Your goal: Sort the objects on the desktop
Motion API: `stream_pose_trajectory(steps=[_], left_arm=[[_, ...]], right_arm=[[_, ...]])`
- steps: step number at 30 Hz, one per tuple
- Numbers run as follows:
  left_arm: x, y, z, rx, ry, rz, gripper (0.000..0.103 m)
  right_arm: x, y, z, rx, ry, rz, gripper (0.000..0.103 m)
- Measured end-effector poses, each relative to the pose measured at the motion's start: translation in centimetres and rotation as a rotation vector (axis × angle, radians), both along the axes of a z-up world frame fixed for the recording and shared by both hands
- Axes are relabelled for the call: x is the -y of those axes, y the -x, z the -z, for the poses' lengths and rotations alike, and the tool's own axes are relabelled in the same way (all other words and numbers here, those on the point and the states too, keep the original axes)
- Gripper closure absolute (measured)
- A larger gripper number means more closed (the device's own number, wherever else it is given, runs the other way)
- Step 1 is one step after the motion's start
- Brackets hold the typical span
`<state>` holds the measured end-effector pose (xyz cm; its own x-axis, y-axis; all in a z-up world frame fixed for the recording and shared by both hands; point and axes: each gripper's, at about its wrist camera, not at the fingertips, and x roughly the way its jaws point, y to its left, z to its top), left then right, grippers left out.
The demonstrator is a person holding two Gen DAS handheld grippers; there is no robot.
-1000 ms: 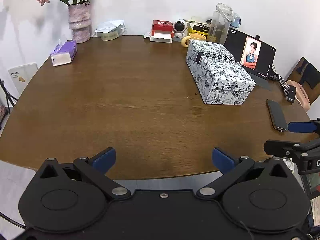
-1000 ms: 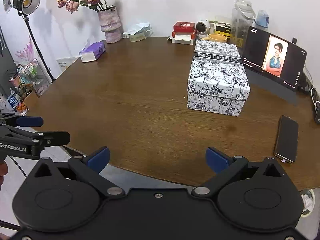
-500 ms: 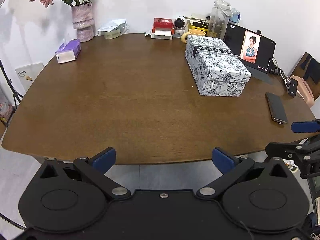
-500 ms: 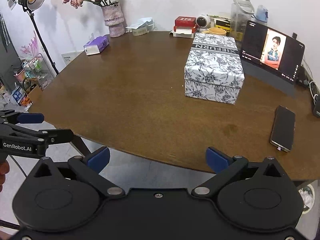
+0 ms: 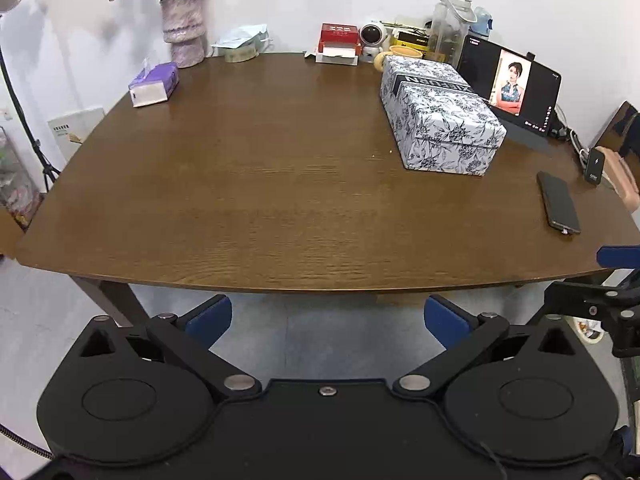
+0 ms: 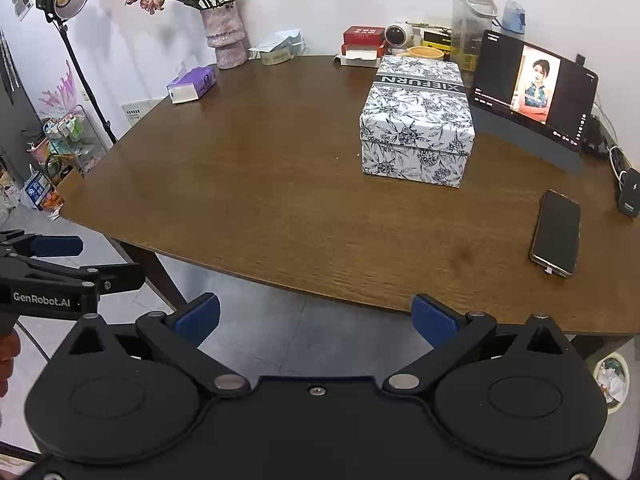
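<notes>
Desktop objects line the rear and right side of the brown tabletop (image 5: 248,200) while both grippers hang off its near edge, over the floor. The left gripper (image 5: 327,316) has its blue fingers (image 5: 210,320) spread wide with nothing between them; the right gripper (image 6: 316,316) is equally wide and empty.

Nearest the right gripper lies a dark phone (image 6: 556,234), flat near the tabletop's right edge. Beyond it sits a closed floral-print box (image 6: 418,120), and behind that a propped tablet (image 6: 534,94) with its screen lit. Along the back wall stand a red-and-white box (image 5: 337,42), a small white camera (image 5: 373,36), a yellow cup (image 6: 426,53) and a tall clear jug (image 6: 471,20). Far left are a purple tissue pack (image 5: 154,84) and a vase of flowers (image 5: 182,28).

Judged from this, the scene fits either a sort about to begin or one already ended: the middle of the tabletop is bare and everything is pushed to the margins. Any reach toward the back row would have to pass over or around the floral-print box, and the flat phone offers little edge for fingers to bite on.
</notes>
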<state>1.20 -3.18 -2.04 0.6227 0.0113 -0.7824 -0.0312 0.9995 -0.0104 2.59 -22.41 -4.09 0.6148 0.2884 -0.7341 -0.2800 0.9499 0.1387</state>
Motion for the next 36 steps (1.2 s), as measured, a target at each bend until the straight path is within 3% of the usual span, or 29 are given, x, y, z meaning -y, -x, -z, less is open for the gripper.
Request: stream_pose_trajectory(steps=[14, 36], left_arm=[[1.3, 1.9, 0.0, 0.016, -0.042, -0.007, 0.0], [1.4, 2.1, 0.5, 0.015, -0.041, 0.014, 0.0]], right_arm=[[0.0, 1.6, 0.3, -0.001, -0.001, 0.001, 0.0], [-0.2, 1.7, 0.8, -0.001, 0.008, 0.005, 0.0]])
